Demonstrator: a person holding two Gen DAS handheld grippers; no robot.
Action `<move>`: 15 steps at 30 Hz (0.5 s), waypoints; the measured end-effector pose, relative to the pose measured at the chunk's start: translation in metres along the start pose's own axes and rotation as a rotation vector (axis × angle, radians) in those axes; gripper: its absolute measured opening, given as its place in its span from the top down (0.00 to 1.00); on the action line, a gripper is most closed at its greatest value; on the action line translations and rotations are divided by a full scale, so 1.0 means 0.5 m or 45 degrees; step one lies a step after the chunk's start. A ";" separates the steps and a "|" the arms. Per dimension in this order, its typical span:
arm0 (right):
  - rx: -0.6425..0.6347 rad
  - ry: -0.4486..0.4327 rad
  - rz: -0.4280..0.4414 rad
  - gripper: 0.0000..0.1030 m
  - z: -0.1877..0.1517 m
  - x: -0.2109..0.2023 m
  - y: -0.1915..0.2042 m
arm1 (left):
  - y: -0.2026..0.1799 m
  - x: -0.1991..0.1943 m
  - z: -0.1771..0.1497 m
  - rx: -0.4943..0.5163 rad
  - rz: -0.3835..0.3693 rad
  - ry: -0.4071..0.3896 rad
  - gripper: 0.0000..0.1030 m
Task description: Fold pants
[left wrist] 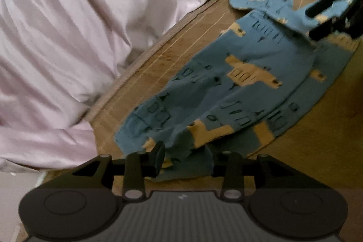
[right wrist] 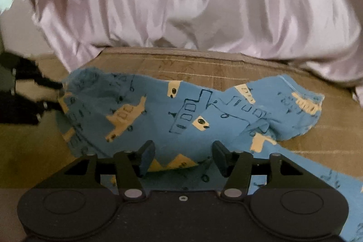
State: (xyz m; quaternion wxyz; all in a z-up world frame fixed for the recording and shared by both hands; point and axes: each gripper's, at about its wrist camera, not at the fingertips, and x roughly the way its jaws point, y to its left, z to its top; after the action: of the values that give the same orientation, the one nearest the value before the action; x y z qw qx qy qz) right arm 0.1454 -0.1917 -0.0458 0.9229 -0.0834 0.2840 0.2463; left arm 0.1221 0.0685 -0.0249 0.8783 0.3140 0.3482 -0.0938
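Note:
Small blue pants [left wrist: 238,83] with yellow and dark vehicle prints lie on a brown patterned surface [left wrist: 158,56]. My left gripper [left wrist: 185,159] has one end of the pants bunched between its fingers and lifted. In the right wrist view the pants [right wrist: 181,115] lie crumpled across the middle. My right gripper [right wrist: 183,158] has its fingers wide apart around a fold of the cloth. The left gripper shows at the left edge of the right wrist view [right wrist: 34,94], at the pants' far end. The right gripper shows at the top right of the left wrist view [left wrist: 335,13].
A pale pink satin sheet [left wrist: 79,26] hangs in folds along the far side of the brown surface; it fills the top of the right wrist view [right wrist: 181,3].

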 end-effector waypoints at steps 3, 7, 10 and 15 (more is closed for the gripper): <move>0.007 0.019 -0.034 0.43 0.008 0.009 0.012 | -0.002 0.011 0.004 0.030 0.024 0.007 0.58; -0.002 0.044 -0.077 0.54 0.003 0.024 0.028 | -0.014 0.011 0.007 0.094 0.044 -0.007 0.60; -0.029 0.076 -0.105 0.90 -0.006 0.037 0.035 | -0.027 0.011 0.004 0.131 0.077 -0.009 0.84; 0.036 0.061 -0.120 1.00 -0.010 0.037 0.016 | -0.026 0.013 0.007 0.144 0.143 -0.023 0.97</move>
State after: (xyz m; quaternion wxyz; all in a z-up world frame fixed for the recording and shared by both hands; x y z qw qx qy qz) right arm 0.1521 -0.1786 -0.0607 0.9275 -0.0896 0.3053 0.1964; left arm 0.1239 0.0565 -0.0333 0.8660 0.3814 0.3163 -0.0669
